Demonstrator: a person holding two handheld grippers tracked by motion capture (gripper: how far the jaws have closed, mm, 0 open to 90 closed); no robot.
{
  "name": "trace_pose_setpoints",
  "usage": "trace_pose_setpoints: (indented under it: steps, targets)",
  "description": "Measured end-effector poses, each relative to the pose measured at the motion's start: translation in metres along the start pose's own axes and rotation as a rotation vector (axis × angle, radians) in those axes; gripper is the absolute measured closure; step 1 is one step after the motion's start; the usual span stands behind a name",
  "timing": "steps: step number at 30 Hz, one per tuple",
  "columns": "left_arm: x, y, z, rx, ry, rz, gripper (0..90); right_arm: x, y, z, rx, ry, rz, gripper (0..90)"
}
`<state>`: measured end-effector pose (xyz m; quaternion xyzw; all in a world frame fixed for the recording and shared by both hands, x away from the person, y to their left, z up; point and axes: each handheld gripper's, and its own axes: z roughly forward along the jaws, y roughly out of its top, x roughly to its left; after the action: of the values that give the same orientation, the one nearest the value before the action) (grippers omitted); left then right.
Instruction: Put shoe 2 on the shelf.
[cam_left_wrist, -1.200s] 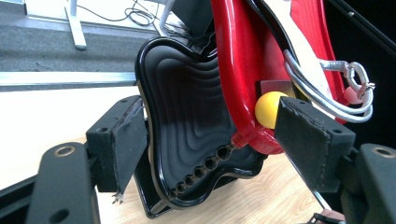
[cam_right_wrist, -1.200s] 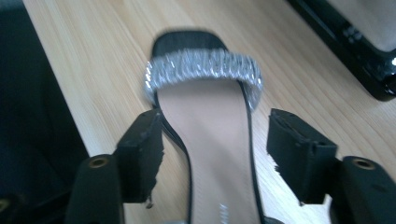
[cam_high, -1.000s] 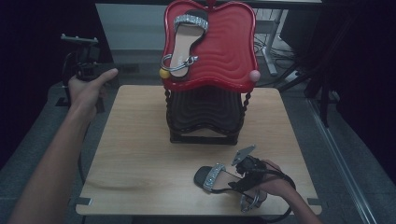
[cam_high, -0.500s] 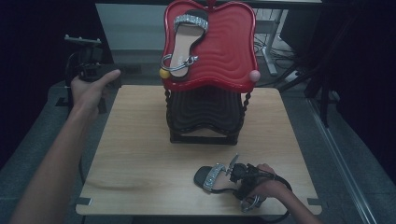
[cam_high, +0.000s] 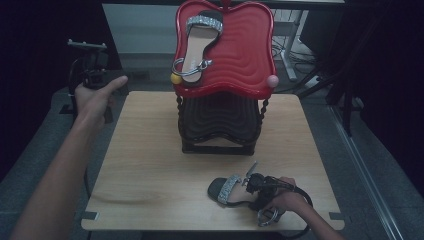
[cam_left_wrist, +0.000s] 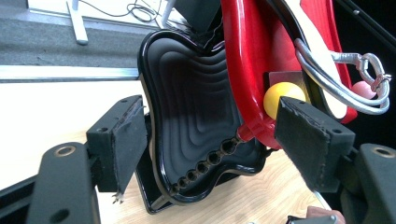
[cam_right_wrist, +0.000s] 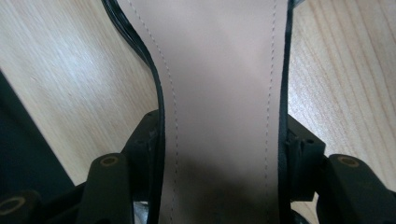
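Right tongs, closing, clasp the sandal at its stiff, light waist, worktop's five o'clock; left tongs gape wide.

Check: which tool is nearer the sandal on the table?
Right. The right tool straddles the sandal on the table, jaws at its sides. The left tool is held beyond the table's far left corner.

Pale wood-grain table with a slight sheen. Glossy red tray, ribbed, likely plastic, above a glossy black tray. The sandal at lower right has a smooth matt tan insole with stitching and a glittery strap. Gripper pads look rough, matt black.
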<state>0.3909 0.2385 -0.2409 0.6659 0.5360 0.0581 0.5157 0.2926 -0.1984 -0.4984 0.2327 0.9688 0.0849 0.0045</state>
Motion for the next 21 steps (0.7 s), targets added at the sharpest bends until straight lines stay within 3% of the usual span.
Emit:
trace_pose_setpoints:
  steps: [5, 10, 15, 21]
  targets:
    - [0.0, 0.001, -0.001, -0.002, 0.002, -0.002, 25.1, -0.008, -0.005, -0.013, -0.093, 0.088, 0.065, 42.6]
    - [0.0, 0.001, -0.001, -0.002, 0.002, -0.004, 25.2, -0.019, -0.019, -0.031, -0.227, 0.157, 0.143, 42.6]
    - [0.0, 0.001, -0.002, -0.003, 0.0, -0.006, 25.2, -0.033, -0.045, -0.046, -0.354, 0.207, 0.231, 42.6]
    - [0.0, 0.001, -0.003, -0.008, -0.004, -0.005, 25.3, -0.047, -0.08, -0.053, -0.452, 0.246, 0.336, 42.7]
